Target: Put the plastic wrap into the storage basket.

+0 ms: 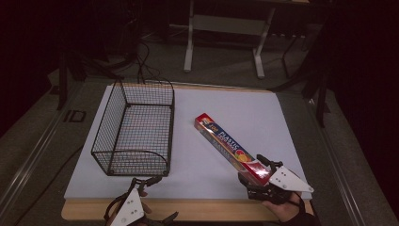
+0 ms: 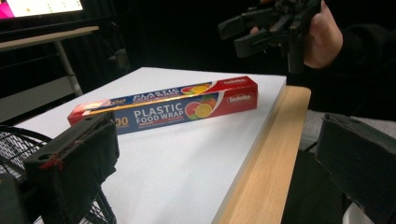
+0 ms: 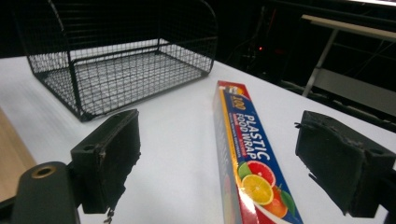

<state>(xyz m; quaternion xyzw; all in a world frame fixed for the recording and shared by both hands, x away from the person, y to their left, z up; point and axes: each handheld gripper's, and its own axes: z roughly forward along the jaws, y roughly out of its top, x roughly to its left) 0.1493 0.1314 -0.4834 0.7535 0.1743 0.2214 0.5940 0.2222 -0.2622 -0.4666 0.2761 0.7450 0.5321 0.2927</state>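
A long red and blue box of plastic food wrap (image 1: 226, 141) lies diagonally on the white mat, right of centre. My right gripper (image 1: 254, 170) hovers at its near end, open. In the right gripper view the box (image 3: 243, 154) runs forward between the wide-apart jaws of that gripper (image 3: 218, 137), and neither pad touches it. The left gripper view shows the box (image 2: 163, 105) flat on the mat, with the right gripper (image 2: 261, 28) held a little above its end. My left gripper (image 1: 143, 182) stands open at the front edge, near the basket's corner, with nothing between its jaws (image 2: 215, 135).
An empty black wire basket (image 1: 101, 127) stands on the left half of the mat, its mesh seen close up (image 3: 121, 70) (image 2: 14, 140). A wooden table edge (image 1: 188, 209) runs along the front. Behind the table are a white desk frame (image 1: 190, 42) and floor cables.
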